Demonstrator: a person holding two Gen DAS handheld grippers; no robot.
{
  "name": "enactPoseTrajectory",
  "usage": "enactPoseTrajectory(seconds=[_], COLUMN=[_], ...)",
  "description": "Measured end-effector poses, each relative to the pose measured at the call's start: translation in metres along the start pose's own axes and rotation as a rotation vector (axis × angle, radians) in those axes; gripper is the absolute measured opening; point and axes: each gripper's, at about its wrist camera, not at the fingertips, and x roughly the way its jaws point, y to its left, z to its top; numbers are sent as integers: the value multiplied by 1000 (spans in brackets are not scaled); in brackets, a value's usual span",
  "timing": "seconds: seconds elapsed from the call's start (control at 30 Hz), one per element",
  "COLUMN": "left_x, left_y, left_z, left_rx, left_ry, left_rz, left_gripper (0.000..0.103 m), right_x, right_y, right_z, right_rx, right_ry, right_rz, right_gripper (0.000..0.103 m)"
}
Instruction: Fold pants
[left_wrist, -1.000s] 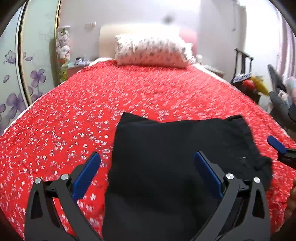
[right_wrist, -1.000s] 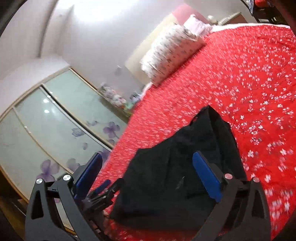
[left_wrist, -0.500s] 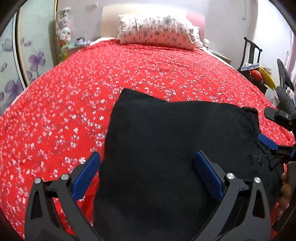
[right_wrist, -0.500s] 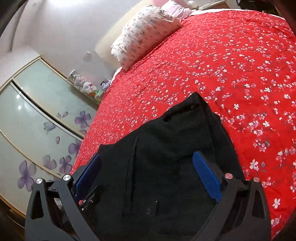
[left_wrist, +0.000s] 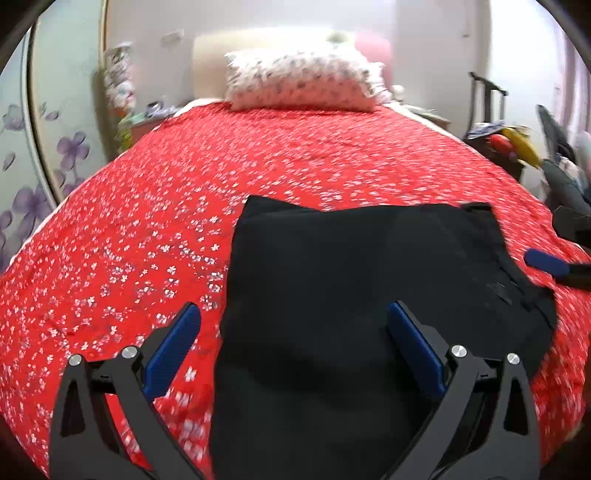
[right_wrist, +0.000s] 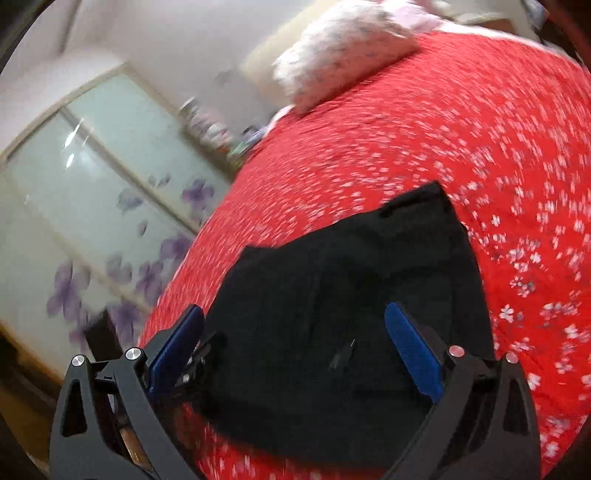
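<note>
Black pants (left_wrist: 369, 288) lie folded into a compact block on the red flowered bedspread (left_wrist: 155, 206). My left gripper (left_wrist: 295, 339) is open and empty, above the near edge of the pants. My right gripper (right_wrist: 295, 339) is open and empty above the pants (right_wrist: 351, 295), seen from the right side. One blue pad of the right gripper (left_wrist: 545, 261) shows at the right edge of the left wrist view, beside the pants. The frames are motion-blurred.
A flowered pillow (left_wrist: 303, 85) lies at the headboard. A wardrobe with purple flower doors (right_wrist: 92, 206) stands left of the bed. A cluttered nightstand (left_wrist: 147, 118) is at the far left. A chair with bags and clothes (left_wrist: 517, 144) stands right of the bed.
Both grippers have pulled up and back from the pants, staying open. The pants look smaller in both views, and the right gripper has swung to show more of the wardrobe.
</note>
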Motion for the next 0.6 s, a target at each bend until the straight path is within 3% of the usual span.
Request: enactPoseTrajectory(seconds=[0.13, 0.27, 0.37, 0.5, 0.6], left_x=[-10, 5, 14, 12, 4], left_y=[3, 3, 14, 12, 21], left_z=[-16, -30, -30, -31, -25], left_rx=[7, 2, -97, -88, -102], left_ry=[20, 66, 114, 95, 61], left_rz=[-77, -98, -156, -142, -170], left_gripper=[101, 101, 101, 101, 101], right_x=[-15, 3, 2, -1, -16], right_y=[16, -1, 0, 4, -4], right_z=[-14, -33, -36, -38, -26], right_rx=[-99, -67, -80, -115, -48], right_ry=[69, 229, 223, 202, 125], right_rz=[38, -28, -27, -30, 42], right_gripper=[100, 100, 101, 101, 101])
